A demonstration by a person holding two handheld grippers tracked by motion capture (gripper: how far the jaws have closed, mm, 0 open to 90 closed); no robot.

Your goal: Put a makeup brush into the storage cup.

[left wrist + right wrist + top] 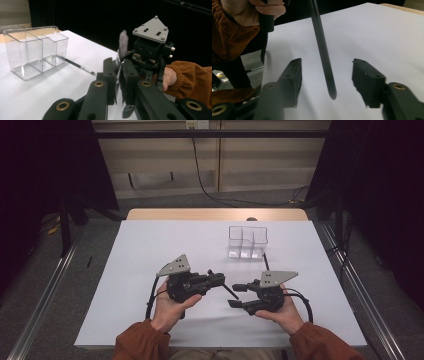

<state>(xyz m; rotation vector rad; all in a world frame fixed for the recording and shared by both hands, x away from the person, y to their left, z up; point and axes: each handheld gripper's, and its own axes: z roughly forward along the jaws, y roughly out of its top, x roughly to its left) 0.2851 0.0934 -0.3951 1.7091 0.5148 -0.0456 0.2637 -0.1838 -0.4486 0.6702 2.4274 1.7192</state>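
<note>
Near the front edge of the white-covered table (150,250), seen from the high view, my left tongs (220,279) and right tongs (237,296) face each other, tips close together, with a thin black-handled makeup brush (230,291) slanting between them. The left tongs are clenched on the brush; the left gripper view confirms this, its two black jaws pressed together around the ferrule, with the grey bristle tuft (123,46) standing upright above them. That tuft cannot be made out from the high view.

The right gripper view looks the other way: it shows the black handle (323,50) coming down from the top and ending in a rounded tip above the table, midway between the two jaws. The right tongs are released; the pads stand apart on either side of the handle and do not touch it.

A clear plastic divided organiser box (247,241) stands farther back on the table, well apart from both tongs. The left gripper view shows its inner partitions and a second slim dark brush (79,65) lying flat on the table just beside the box; from the high view that brush is a faint dark line.
</note>
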